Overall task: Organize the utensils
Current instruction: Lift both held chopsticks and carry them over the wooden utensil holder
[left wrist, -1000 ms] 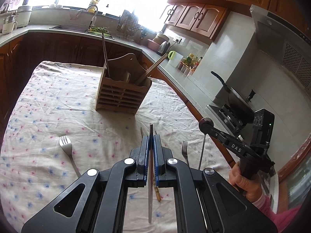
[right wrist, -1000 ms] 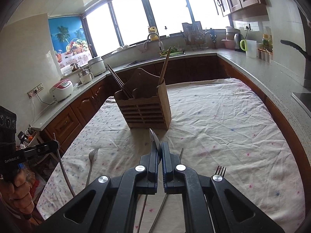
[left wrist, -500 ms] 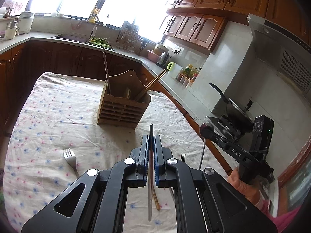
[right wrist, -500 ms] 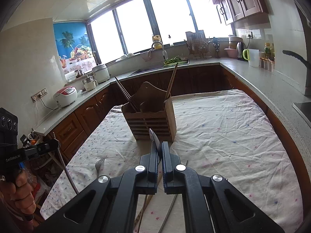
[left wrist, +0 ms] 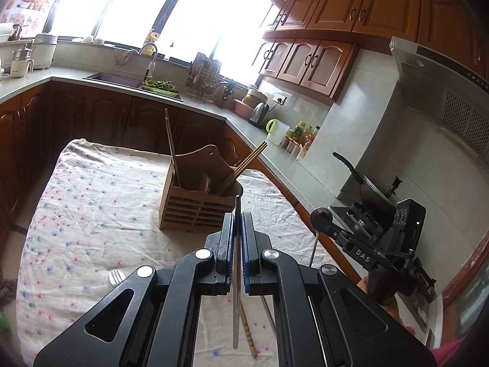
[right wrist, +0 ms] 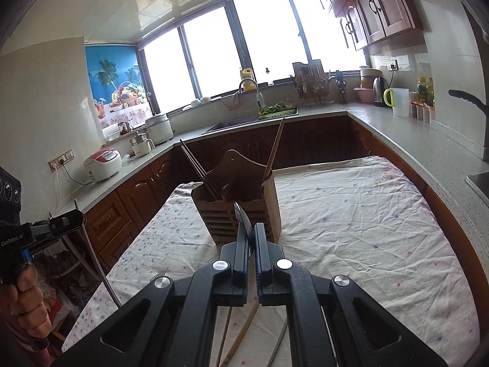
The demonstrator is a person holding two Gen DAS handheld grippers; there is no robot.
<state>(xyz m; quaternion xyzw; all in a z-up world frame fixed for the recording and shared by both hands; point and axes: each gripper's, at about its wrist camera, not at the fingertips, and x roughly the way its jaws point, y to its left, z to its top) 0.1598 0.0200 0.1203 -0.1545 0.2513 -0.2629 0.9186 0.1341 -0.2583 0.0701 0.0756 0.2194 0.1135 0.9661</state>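
Left gripper [left wrist: 237, 238] clenched on a metal utensil [left wrist: 236, 275], right gripper [right wrist: 251, 244] on a spoon [right wrist: 243, 218], above floral tablecloth [right wrist: 351, 214], kitchen.

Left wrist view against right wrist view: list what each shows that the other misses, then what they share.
Only the left wrist view shows the range hood, the pan on the stove, and the right gripper from the side. Only the right shows the rice cooker, the fruit poster, and the left gripper from the side. Both show the wooden utensil holder on the floral tablecloth, the sink faucet and the kettle.
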